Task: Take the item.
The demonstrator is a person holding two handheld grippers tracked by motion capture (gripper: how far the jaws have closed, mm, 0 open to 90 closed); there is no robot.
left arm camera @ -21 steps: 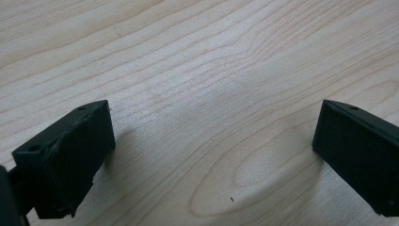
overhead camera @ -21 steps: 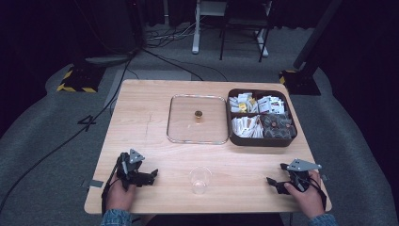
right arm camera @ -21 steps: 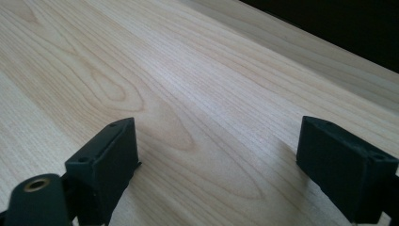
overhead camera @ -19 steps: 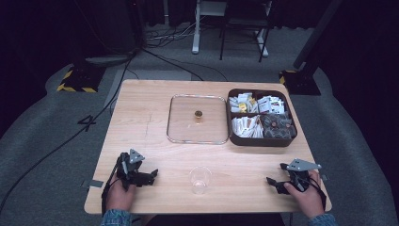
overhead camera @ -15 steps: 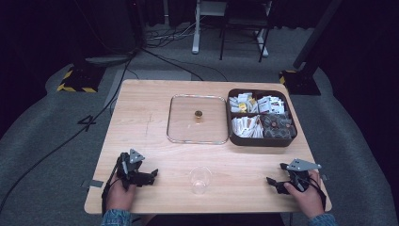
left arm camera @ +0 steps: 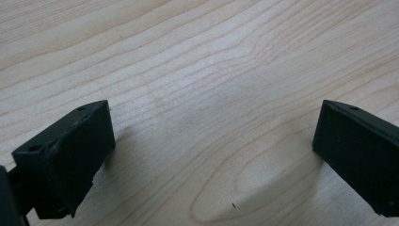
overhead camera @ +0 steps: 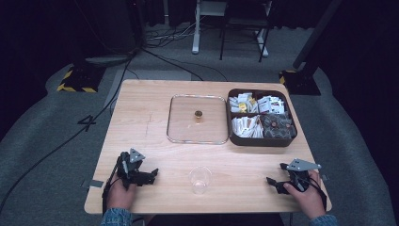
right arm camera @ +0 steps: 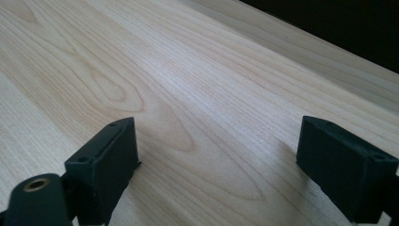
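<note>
My left gripper (overhead camera: 151, 175) rests on the wooden table (overhead camera: 146, 117) near the front left, held by a hand, jaws wide apart. In the left gripper view it (left arm camera: 211, 155) has nothing but bare wood between its jaws. My right gripper (overhead camera: 273, 182) rests near the front right corner, also held by a hand. Its jaws (right arm camera: 216, 160) stand wide open over bare wood in the right gripper view. A small clear plastic cup (overhead camera: 200, 179) stands upright at the front middle, between the two grippers and apart from both.
A clear square lid or tray (overhead camera: 179, 134) with a small brown knob (overhead camera: 198, 114) lies at the table's middle. To its right sits a dark box (overhead camera: 261, 141) with several packets and pods in compartments. Cables and stands lie on the floor beyond.
</note>
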